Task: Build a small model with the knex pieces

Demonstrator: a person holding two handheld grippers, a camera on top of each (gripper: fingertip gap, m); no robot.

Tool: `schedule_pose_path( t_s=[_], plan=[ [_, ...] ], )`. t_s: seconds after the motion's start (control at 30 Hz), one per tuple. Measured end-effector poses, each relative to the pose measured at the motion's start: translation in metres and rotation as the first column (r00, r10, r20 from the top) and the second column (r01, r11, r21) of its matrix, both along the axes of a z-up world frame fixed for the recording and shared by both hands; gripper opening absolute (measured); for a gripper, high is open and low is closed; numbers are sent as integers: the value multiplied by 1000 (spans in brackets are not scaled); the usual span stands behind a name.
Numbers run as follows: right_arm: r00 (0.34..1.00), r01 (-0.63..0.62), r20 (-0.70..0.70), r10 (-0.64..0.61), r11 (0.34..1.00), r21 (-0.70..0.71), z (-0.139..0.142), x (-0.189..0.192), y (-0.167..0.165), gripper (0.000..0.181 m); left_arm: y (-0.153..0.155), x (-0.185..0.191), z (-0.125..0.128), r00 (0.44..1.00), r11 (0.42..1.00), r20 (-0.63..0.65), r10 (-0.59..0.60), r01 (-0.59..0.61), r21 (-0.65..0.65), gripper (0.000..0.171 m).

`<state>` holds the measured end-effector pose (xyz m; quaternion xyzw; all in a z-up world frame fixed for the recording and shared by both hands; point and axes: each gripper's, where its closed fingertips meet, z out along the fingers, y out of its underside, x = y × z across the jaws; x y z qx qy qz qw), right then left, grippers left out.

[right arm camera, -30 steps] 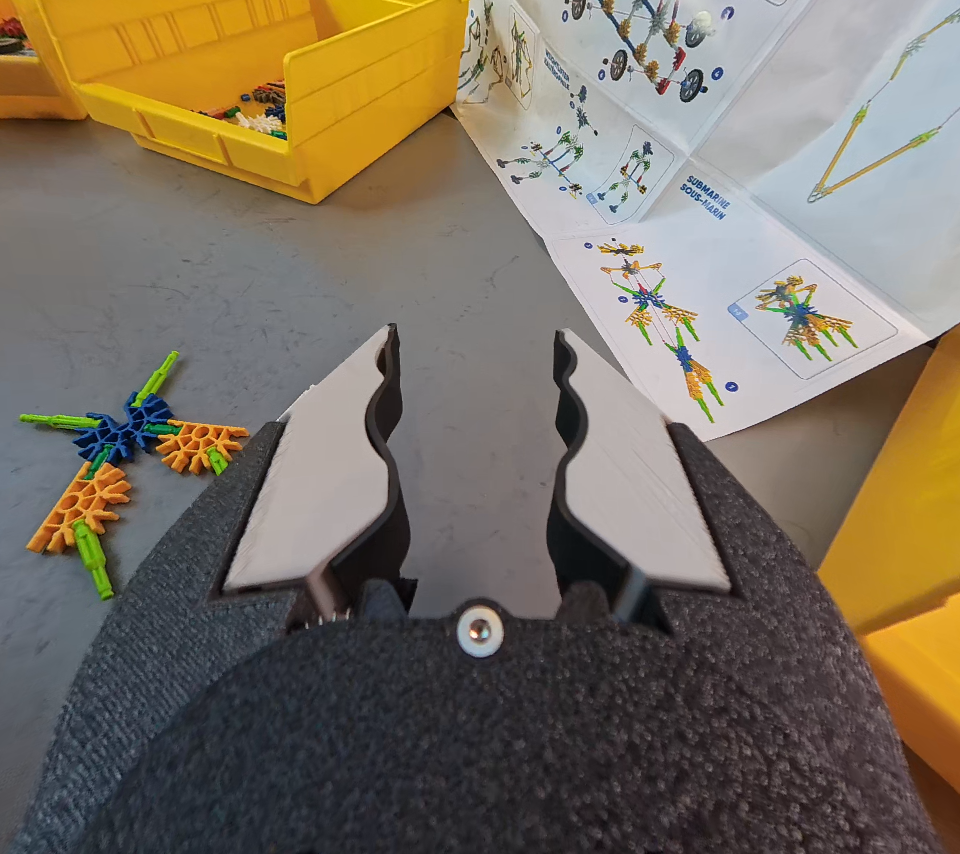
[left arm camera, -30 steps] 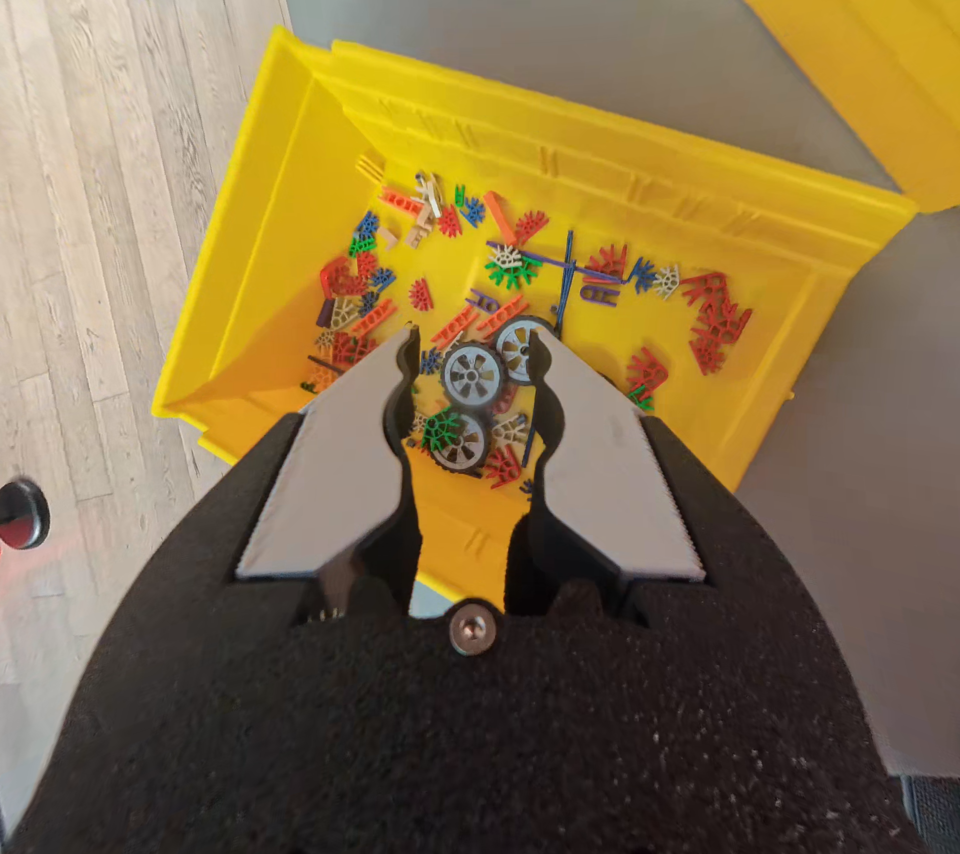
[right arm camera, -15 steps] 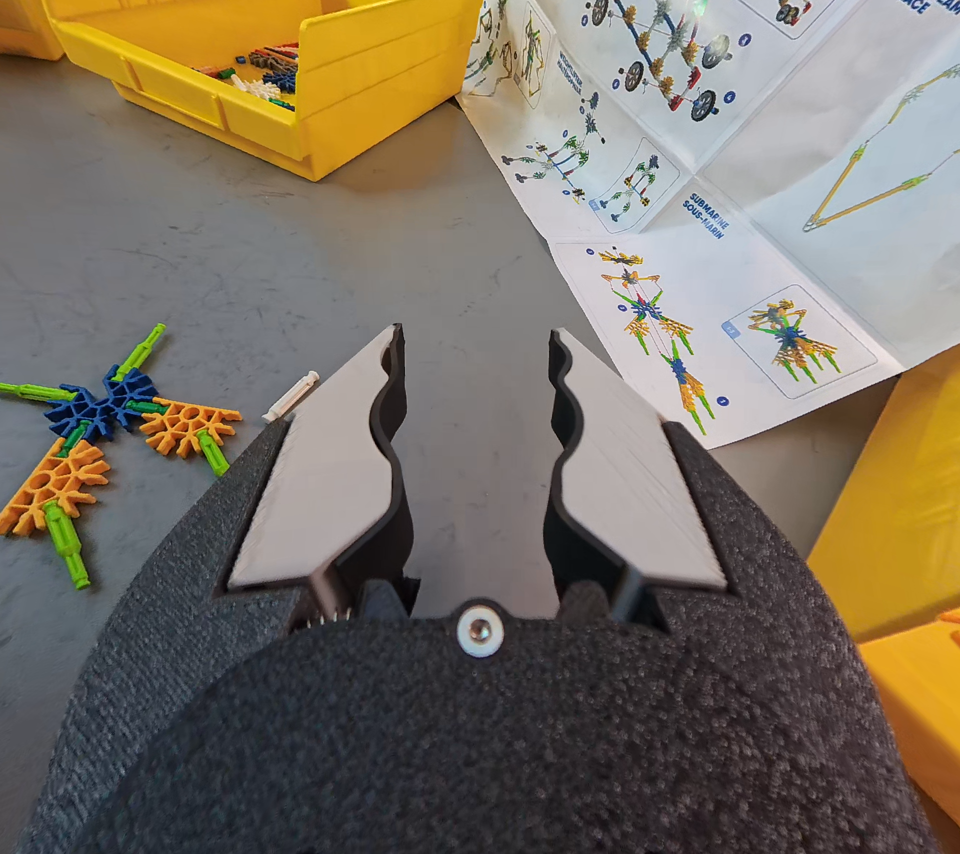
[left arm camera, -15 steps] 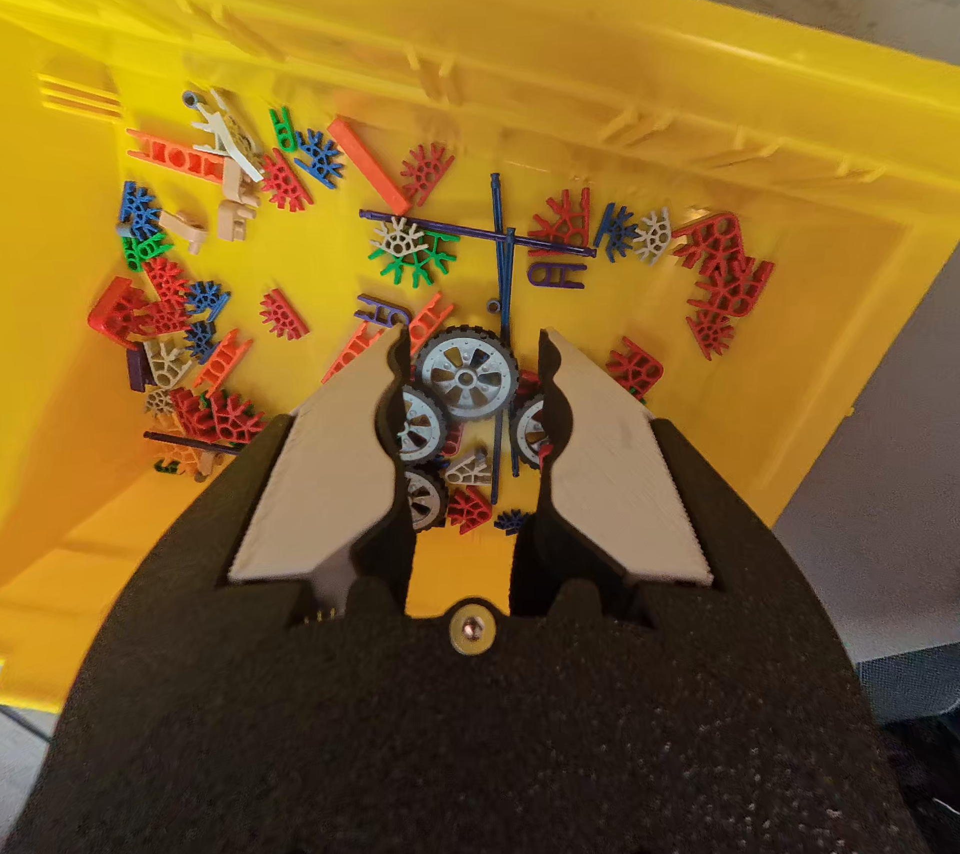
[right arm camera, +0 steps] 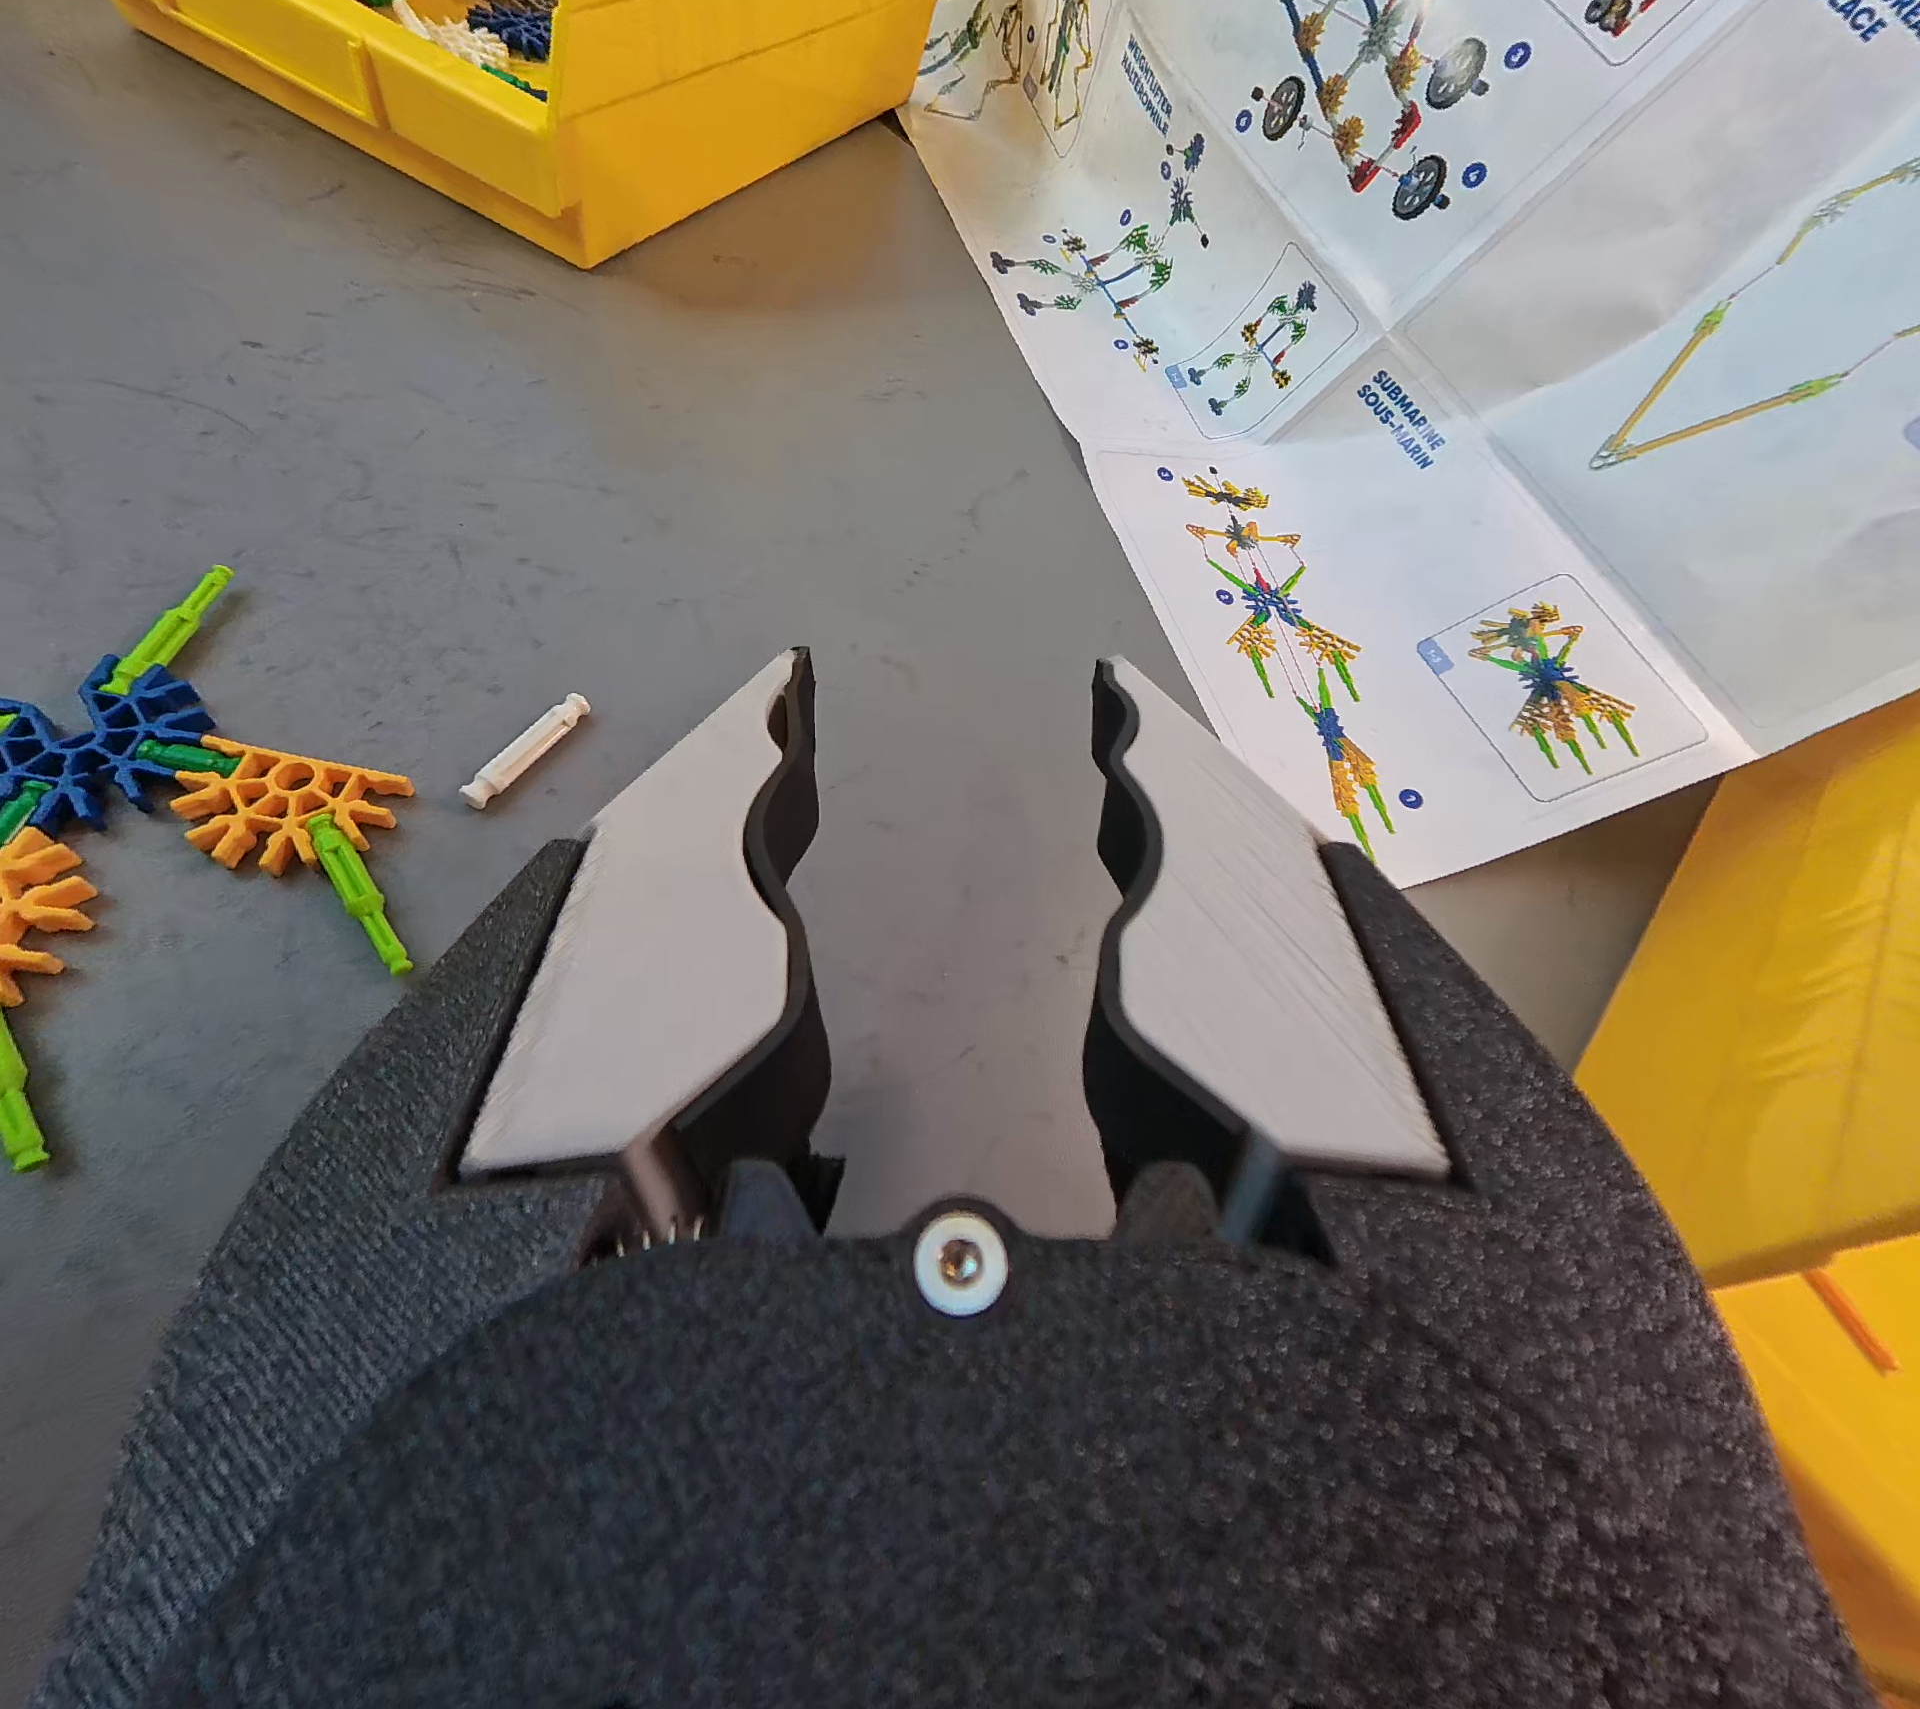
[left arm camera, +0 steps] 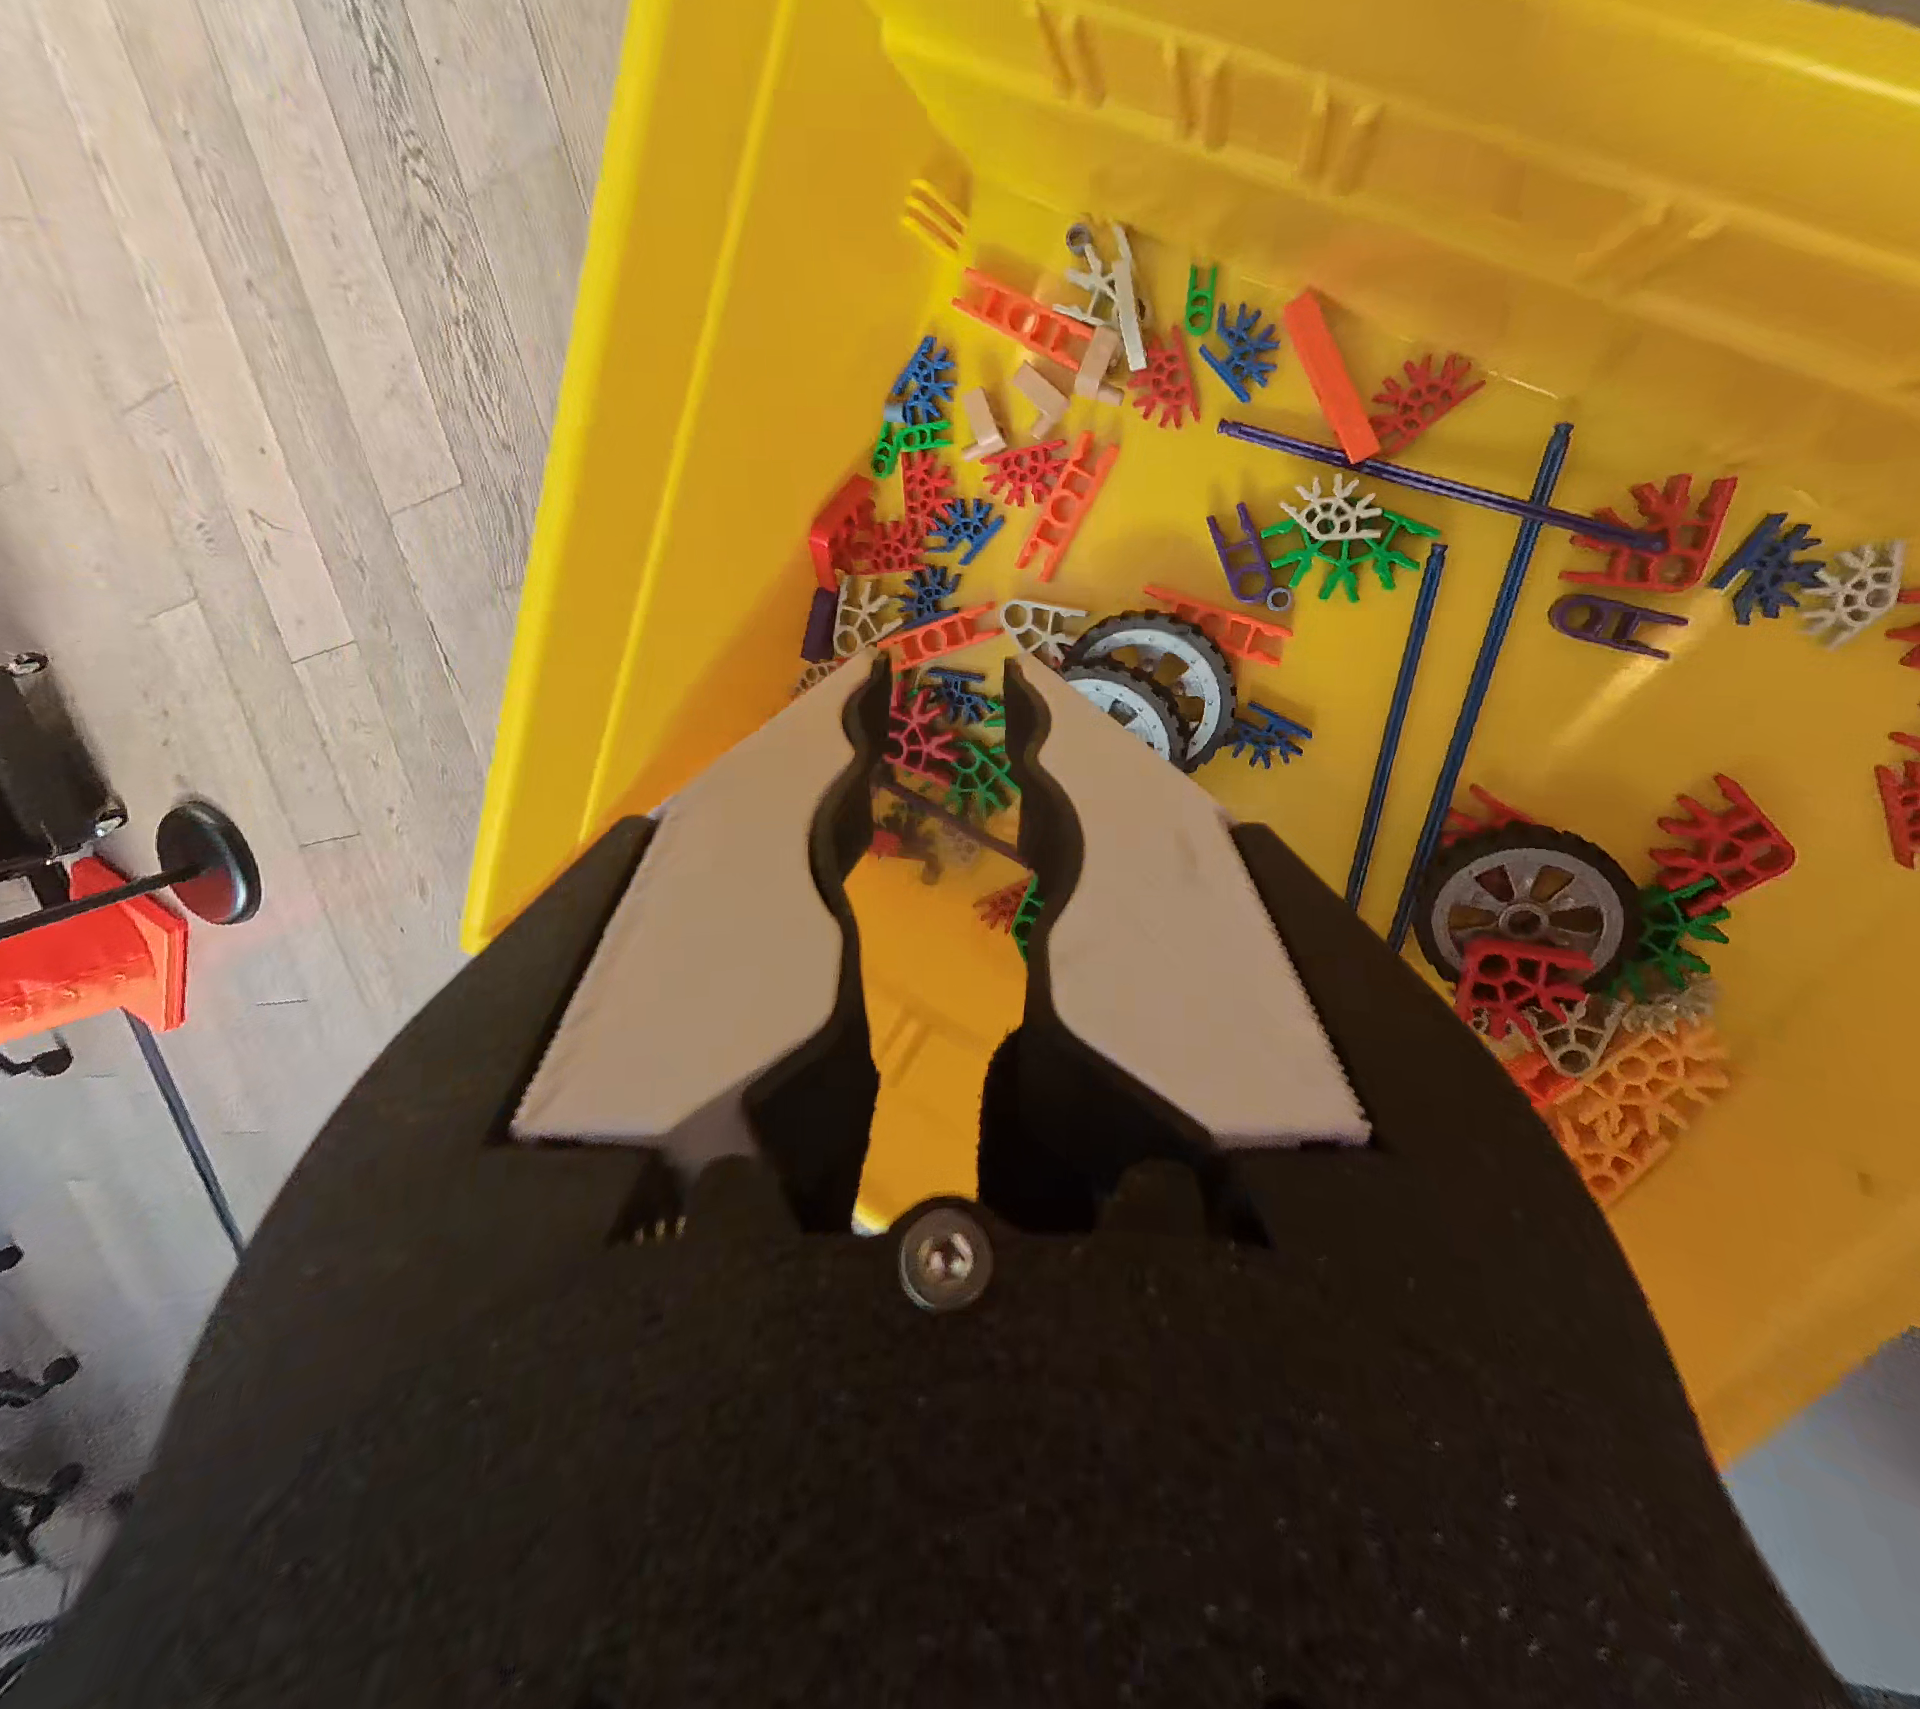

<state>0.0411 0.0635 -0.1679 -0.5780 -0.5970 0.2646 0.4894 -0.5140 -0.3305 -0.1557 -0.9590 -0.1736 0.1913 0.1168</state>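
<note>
The yellow parts bin (left arm camera: pixel 727 412) fills the left wrist view, its floor strewn with small plastic construction-toy pieces: red, blue, green and grey snowflake-shaped connectors, orange ladder-like pieces, long dark-blue rods (left arm camera: pixel 1475 672), and grey-hubbed black-tyred wheels (left arm camera: pixel 1153 683). One more wheel (left arm camera: pixel 1527 906) lies apart to the right, under a red connector. The bin stands at the edge of a grey table, with pale wood flooring to its left. The left gripper (left arm camera: pixel 945 672) hangs over the bin's left part, its jaws narrowed to a slim gap; red and green connectors (left arm camera: pixel 951 755) show through that gap, though whether the tips touch or pinch any piece is hard to tell from this angle.

The right gripper (right arm camera: pixel 951 667) hovers above the bare grey tabletop (right arm camera: pixel 520 412) with its jaws wide apart and nothing between them. Just left of it lies a short white rod (right arm camera: pixel 525 750), and beyond that a flat assembly (right arm camera: pixel 208 776) of blue and orange connectors joined by lime-green rods. To the right spreads a folded instruction sheet (right arm camera: pixel 1558 309) (printed with coloured model diagrams and blue captions). A second yellow bin (right arm camera: pixel 727 28) holding assorted pieces stands at the far left, and another yellow bin (right arm camera: pixel 1766 984) sits at the right edge.
</note>
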Motion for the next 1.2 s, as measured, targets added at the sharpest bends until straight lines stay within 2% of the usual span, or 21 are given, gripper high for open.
schedule_pose_path(
  t_s=[0.1,0.17,0.23,0.3,0.43,0.53,0.63,0.77,0.87,0.97,1.07,1.2],
  plan=[
    [1000,-3,-1,3,1000,3,0,0,0,51,44,23,34,996,966,-29,-82,87,244,23],
    [1000,2,-7,-2,1000,-3,1,0,1,51,88,65,66,977,884,-32,-209,203,422,24],
    [1000,5,-9,-5,1000,-17,1,0,2,51,127,113,83,935,812,-23,-354,320,489,28],
    [1000,7,-12,-8,999,-32,1,-1,4,51,157,153,82,872,778,-25,-488,448,440,33],
    [999,-8,-36,6,999,-45,5,1,2,51,209,201,50,740,722,22,-672,648,242,34],
    [998,-20,-53,18,999,-46,8,2,1,51,243,217,18,672,680,99,-734,726,104,34],
    [998,-30,-56,27,998,-56,8,2,0,51,266,208,-14,619,610,127,-775,785,-104,35],
    [997,-52,-64,48,997,-63,10,3,-3,51,271,190,-39,581,515,216,-785,805,-294,37],
    [996,-66,-67,61,995,-76,10,3,-4,51,270,185,-49,548,447,275,-790,822,-352,37],
    [995,-77,-64,71,993,-93,9,3,-5,51,270,185,-56,519,407,306,-798,839,-362,37],
    [995,-89,-58,83,991,-98,8,2,-7,51,270,187,-64,494,386,335,-802,857,-341,33],
    [994,-99,-49,95,991,-95,7,2,-9,51,262,187,-67,516,419,418,-747,855,-306,33]
  ],
)
